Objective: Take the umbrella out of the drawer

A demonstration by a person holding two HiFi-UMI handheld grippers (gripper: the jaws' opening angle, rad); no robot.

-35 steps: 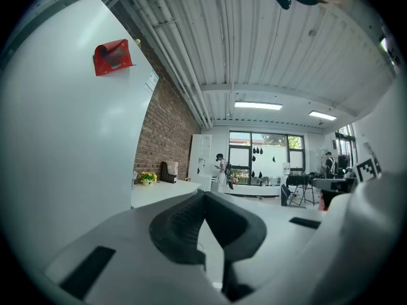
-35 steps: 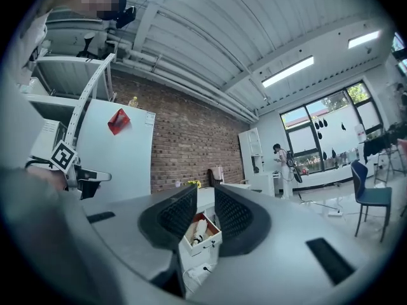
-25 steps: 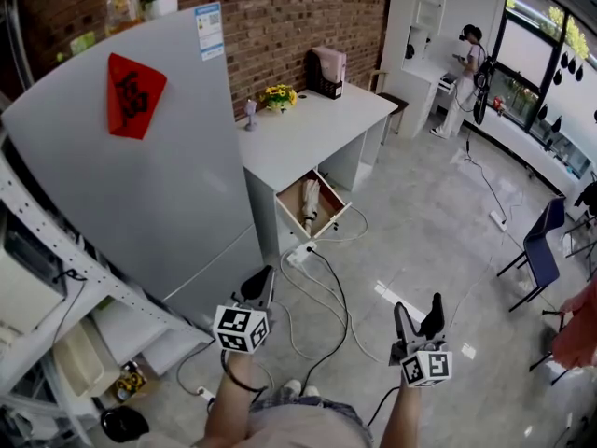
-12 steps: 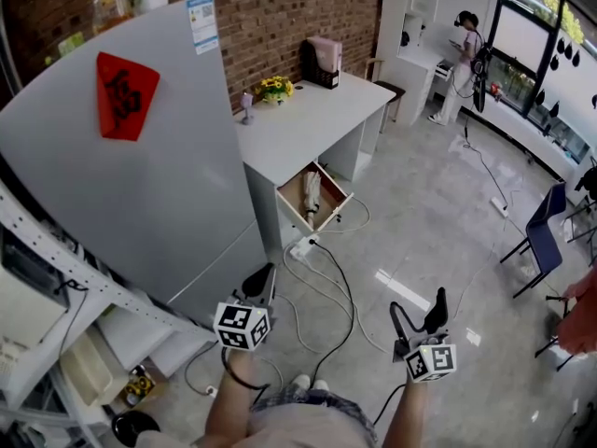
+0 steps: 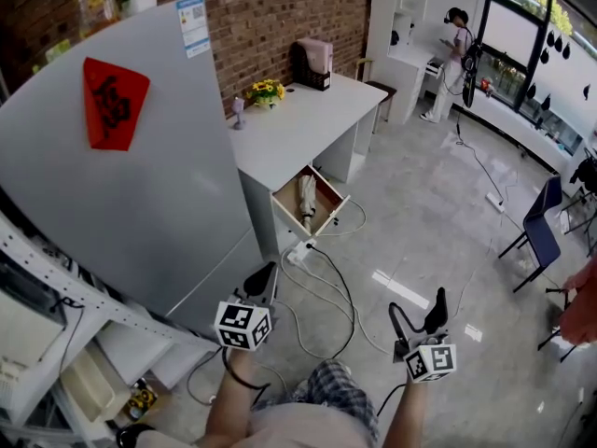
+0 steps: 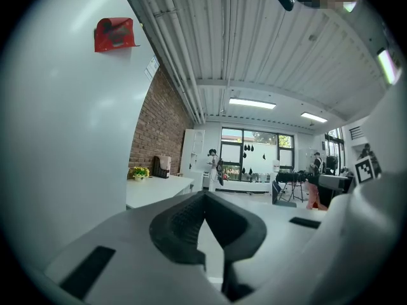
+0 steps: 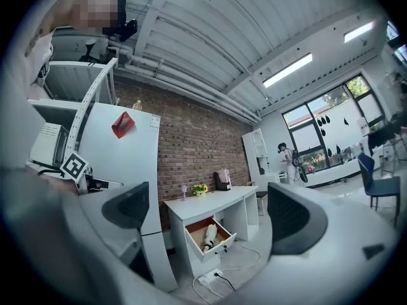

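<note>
Left claw (image 5: 259,280), lower left of head view: closed, empty. Centre frame: pale folded umbrella (image 5: 306,197) lies in the open wood-lined drawer (image 5: 327,197) under the white counter (image 5: 298,119), well apart from both claws. Right claw (image 5: 417,313), lower right: wider than a second ago, now fully spread, empty. I read this as grasp prep, with the approach pending.

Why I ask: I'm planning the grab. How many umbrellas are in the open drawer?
1: a folded pale umbrella lying in the open drawer under the white desk. Others beneath it could be hidden.
</note>
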